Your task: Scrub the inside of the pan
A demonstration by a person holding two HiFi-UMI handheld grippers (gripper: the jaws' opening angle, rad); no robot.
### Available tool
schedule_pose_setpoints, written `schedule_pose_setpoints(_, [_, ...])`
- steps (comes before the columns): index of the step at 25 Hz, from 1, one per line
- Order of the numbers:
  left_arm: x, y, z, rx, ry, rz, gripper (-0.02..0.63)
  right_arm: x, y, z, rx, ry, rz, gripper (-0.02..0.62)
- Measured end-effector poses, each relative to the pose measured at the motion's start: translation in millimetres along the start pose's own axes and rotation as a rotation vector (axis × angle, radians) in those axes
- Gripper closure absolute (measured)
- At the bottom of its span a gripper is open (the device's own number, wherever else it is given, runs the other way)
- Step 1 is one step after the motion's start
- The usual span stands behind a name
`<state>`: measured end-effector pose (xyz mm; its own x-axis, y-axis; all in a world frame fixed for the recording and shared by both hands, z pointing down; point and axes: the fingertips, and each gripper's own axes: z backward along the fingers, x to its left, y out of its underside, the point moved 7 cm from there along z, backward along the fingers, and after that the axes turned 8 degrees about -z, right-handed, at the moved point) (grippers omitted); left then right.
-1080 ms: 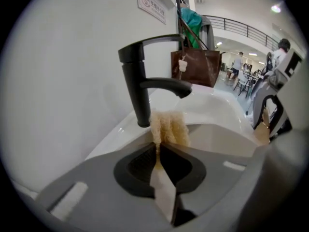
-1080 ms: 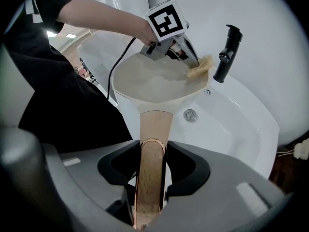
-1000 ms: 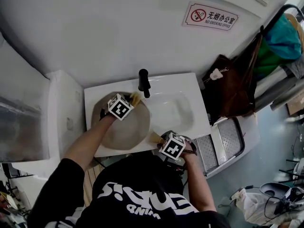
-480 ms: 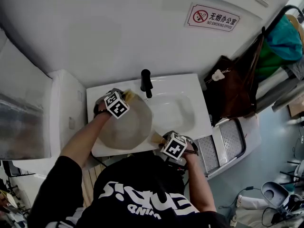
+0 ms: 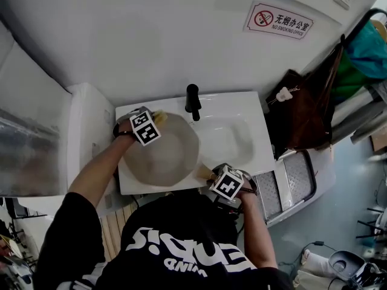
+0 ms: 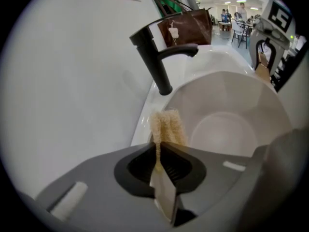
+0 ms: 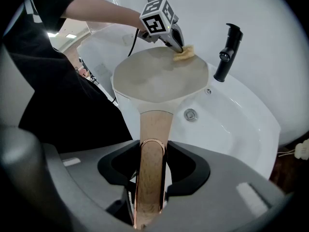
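A pale beige pan (image 5: 163, 156) sits over the left half of the white sink (image 5: 242, 116). My right gripper (image 5: 214, 177) is shut on its wooden handle (image 7: 153, 139) at the near edge. In the right gripper view the pan (image 7: 154, 83) stretches away from the jaws. My left gripper (image 5: 151, 121) is shut on a yellow fibrous sponge (image 6: 167, 127), which rests against the pan's far inner wall (image 6: 227, 124) near the rim. From the right gripper view the sponge (image 7: 184, 56) lies under the left gripper (image 7: 176, 43) at the pan's far edge.
A black faucet (image 5: 192, 100) stands behind the sink, just right of the sponge. The sink's drain fitting (image 7: 191, 114) shows beside the pan. A white appliance (image 5: 87, 132) stands to the left. A brown bag (image 5: 302, 110) hangs to the right. A wall runs close behind.
My left gripper has slid the sponge leftward along the pan's far inner edge, away from the faucet, and has rolled somewhat. The right gripper and the handle have stayed put.
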<state>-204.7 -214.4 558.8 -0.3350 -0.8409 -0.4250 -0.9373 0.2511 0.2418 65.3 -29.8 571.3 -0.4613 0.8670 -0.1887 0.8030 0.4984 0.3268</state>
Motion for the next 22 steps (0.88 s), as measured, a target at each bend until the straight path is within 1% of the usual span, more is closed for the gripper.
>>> schedule_pose_setpoints(5, [-3,10,5,0.05,0.04,-0.077,0.581,0,-1,1,0.002,0.002,0.0,0.425])
schedule_pose_setpoints(10, [-7,22,16,0.085,0.094,-0.122,0.581,1,-3,5,0.01,0.007,0.01,0.425])
schedule_pose_setpoints(13, [-11,28,22,0.113,0.126,-0.17,0.581,1,-3,5,0.008,0.004,0.01,0.425])
schedule_pose_setpoints(16, [-19,36,28,0.15,0.172,-0.224,0.581,0,-2,5,0.008,0.005,0.008,0.425])
schedule_pose_setpoints(22, [-37,49,34,0.195,0.277,-0.256,0.581,0,-2,6,0.009,0.004,0.005,0.425])
